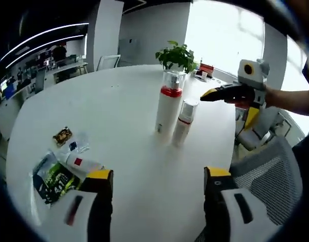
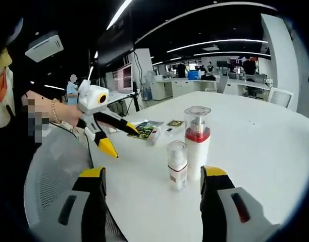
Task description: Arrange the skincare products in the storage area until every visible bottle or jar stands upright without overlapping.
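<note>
A tall white bottle (image 1: pixel 168 108) with a red band and a clear cap stands upright on the white round table (image 1: pixel 119 101). A shorter white bottle (image 1: pixel 184 121) stands upright close beside it, with a narrow gap between them. My left gripper (image 1: pixel 158 174) is open, its jaws wide apart and well short of both bottles. In the right gripper view the tall bottle (image 2: pixel 197 143) and the short bottle (image 2: pixel 177 164) stand just beyond my open right gripper (image 2: pixel 153 172), between its jaw lines. The left gripper (image 2: pixel 121 139) hovers at the left there, jaws spread.
A green packet (image 1: pixel 53 179), a small white tube (image 1: pixel 79 162) and a small sachet (image 1: pixel 62 135) lie flat near the table's left side. A potted plant (image 1: pixel 177 55) stands at the far edge. A grey mesh chair (image 1: pixel 265 171) sits by the near rim.
</note>
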Demonstrator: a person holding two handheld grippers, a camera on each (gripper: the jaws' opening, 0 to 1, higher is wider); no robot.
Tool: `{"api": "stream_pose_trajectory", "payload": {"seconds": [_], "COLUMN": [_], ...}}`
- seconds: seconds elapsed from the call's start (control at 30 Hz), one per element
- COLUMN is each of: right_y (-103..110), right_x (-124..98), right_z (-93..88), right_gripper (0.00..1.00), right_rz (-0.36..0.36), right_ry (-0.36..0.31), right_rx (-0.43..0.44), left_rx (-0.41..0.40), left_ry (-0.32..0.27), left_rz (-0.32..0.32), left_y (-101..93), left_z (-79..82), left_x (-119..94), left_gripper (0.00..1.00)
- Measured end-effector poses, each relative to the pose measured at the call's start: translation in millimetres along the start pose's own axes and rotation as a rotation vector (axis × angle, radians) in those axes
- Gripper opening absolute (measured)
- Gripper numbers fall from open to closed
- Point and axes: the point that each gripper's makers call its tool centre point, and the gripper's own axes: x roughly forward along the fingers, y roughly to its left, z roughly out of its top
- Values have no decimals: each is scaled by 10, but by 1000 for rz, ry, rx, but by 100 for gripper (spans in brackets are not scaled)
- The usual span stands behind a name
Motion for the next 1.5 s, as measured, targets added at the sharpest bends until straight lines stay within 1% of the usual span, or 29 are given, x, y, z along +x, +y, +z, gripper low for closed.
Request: {"api": "stream_pose_trajectory", "payload": {"seconds": [0.13, 0.23, 0.4, 0.53, 0.57, 0.63, 0.67, 0.7, 0.77, 0.83, 0.93, 1.07, 1.13, 1.17, 1.23, 1.3, 1.37, 1.4, 1.5], "right_y": [72, 112, 171, 142, 144, 153, 150, 164, 180, 194, 243, 354, 396, 409, 432, 434, 444, 444, 428], "right_x": [-17, -38, -47, -47, -45, -44, -47, -49, -50, -48, -40, -31, -33, -32, -30, -18, 6, 10, 11], "right_z": [-10, -9, 74, 157, 185, 235, 277, 318, 353, 334, 289, 294, 296, 292, 281, 276, 257, 253, 250], "right_gripper": [82, 84, 88, 92, 93, 94, 94, 94, 96, 98, 99, 99, 99, 99, 99, 99, 99, 99, 99], "right_rz": [1, -4, -32, -74, -83, -97, -110, -122, -138, -165, -180, -194, -195, -197, -198, -200, -195, -194, -189], "right_ry": [7, 15, -1, -13, -17, -24, -36, -50, -68, -64, -50, -44, -44, -43, -41, -45, -39, -36, -34], "right_rx": [17, 21, 52, 68, 75, 84, 83, 90, 106, 104, 118, 137, 142, 146, 150, 156, 160, 158, 162], "left_rx": [-27, -46, -96, -138, -155, -170, -188, -215, -235, -270, -296, -310, -325, -331, -338, -339, -318, -321, -356], "left_ry": [28, 39, 9, -9, -17, -25, -47, -77, -90, -114, -119, -123, -139, -155, -162, -150, -133, -121, -145], "left_rz": [0, 3, -3, -7, -7, -5, 12, 44, 55, 77, 82, 104, 122, 132, 135, 132, 155, 165, 180], "left_y": [65, 92, 145, 196, 274, 327, 388, 475, 505, 647, 738, 834, 883, 883, 869, 906, 923, 930, 987], "left_z": [-122, -163, -120, -113, -134, -142, -127, -109, -112, -170, -260, -364, -396, -390, -418, -472, -515, -535, -535], "left_x": [-120, -211, -387, -532, -583, -660, -732, -805, -925, -1046, -1222, -1418, -1494, -1517, -1572, -1601, -1617, -1627, -1660], "left_gripper": [76, 78, 81, 84, 85, 87, 87, 88, 89, 91, 95, 95, 97, 99, 99, 99, 99, 99, 99]}}
